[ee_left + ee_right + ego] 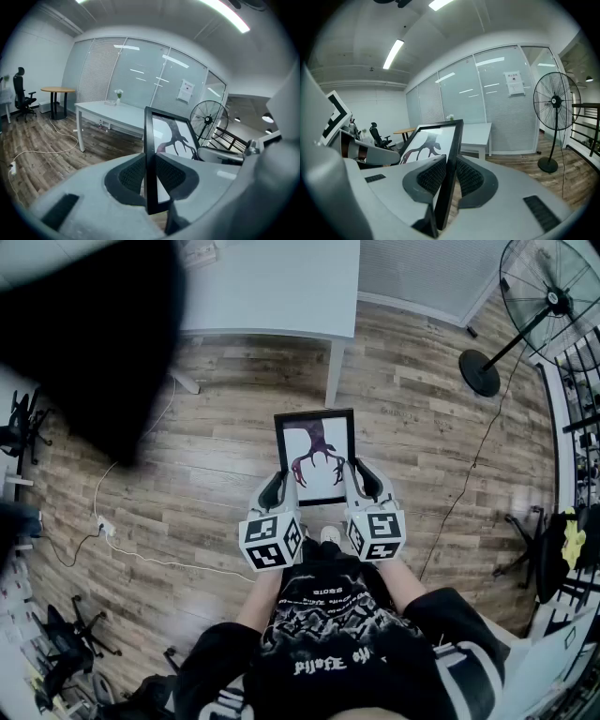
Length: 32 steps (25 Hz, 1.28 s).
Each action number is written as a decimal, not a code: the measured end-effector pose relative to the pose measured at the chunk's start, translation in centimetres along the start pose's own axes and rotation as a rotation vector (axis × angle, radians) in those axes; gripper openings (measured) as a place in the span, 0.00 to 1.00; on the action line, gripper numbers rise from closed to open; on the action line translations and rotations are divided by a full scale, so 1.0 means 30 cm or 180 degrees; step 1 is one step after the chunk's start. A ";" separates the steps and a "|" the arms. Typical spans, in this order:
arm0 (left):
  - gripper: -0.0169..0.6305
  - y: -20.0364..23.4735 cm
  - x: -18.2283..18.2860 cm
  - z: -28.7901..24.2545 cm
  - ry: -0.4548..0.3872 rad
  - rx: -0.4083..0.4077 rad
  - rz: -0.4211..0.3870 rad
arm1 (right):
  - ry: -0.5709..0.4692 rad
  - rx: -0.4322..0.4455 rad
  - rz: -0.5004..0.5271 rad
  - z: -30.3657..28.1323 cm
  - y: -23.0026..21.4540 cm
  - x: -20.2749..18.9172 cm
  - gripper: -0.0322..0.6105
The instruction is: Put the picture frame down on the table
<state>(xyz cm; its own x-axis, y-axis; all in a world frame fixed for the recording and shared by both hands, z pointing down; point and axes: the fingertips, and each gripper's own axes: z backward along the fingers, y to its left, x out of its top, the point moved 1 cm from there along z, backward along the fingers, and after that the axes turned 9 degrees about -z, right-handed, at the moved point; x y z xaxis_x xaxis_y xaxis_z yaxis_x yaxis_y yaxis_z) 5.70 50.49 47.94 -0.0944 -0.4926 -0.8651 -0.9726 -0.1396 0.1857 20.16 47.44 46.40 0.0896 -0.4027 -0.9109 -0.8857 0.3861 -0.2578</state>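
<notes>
A black picture frame (316,456) with a dark antler-like print on white is held flat above the wooden floor, in front of the person. My left gripper (280,489) is shut on the picture frame's left edge (151,159). My right gripper (357,480) is shut on its right edge (450,173). Ahead stands the white table (281,287), with the frame short of its near edge. The same table (110,112) appears beyond the frame in the left gripper view and again in the right gripper view, table (477,133).
A black pedestal fan (534,306) stands at the right, fan (555,122). A white cable with a power strip (105,526) lies on the floor at the left. Office chairs (23,423) and a round wooden table (57,91) stand at the left. Glass partition walls back the room.
</notes>
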 end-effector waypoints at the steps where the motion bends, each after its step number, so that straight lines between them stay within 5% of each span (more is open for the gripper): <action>1: 0.14 0.005 0.000 -0.003 -0.0001 -0.0011 -0.0013 | -0.0002 -0.0020 -0.0003 -0.004 0.002 -0.003 0.16; 18: 0.14 0.177 0.094 -0.039 -0.0153 -0.0172 -0.0129 | -0.0212 -0.0172 -0.0049 -0.129 0.127 0.048 0.16; 32: 0.14 0.207 0.269 -0.392 -0.0143 0.0117 -0.0027 | -0.0088 0.0113 -0.0012 -0.490 -0.068 0.199 0.16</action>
<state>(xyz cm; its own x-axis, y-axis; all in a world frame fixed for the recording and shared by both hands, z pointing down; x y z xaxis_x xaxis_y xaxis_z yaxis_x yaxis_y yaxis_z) 1.40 35.54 47.58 -0.0948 -0.4523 -0.8868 -0.9805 -0.1116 0.1618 15.81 32.04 46.24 0.1059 -0.3813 -0.9184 -0.8687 0.4139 -0.2721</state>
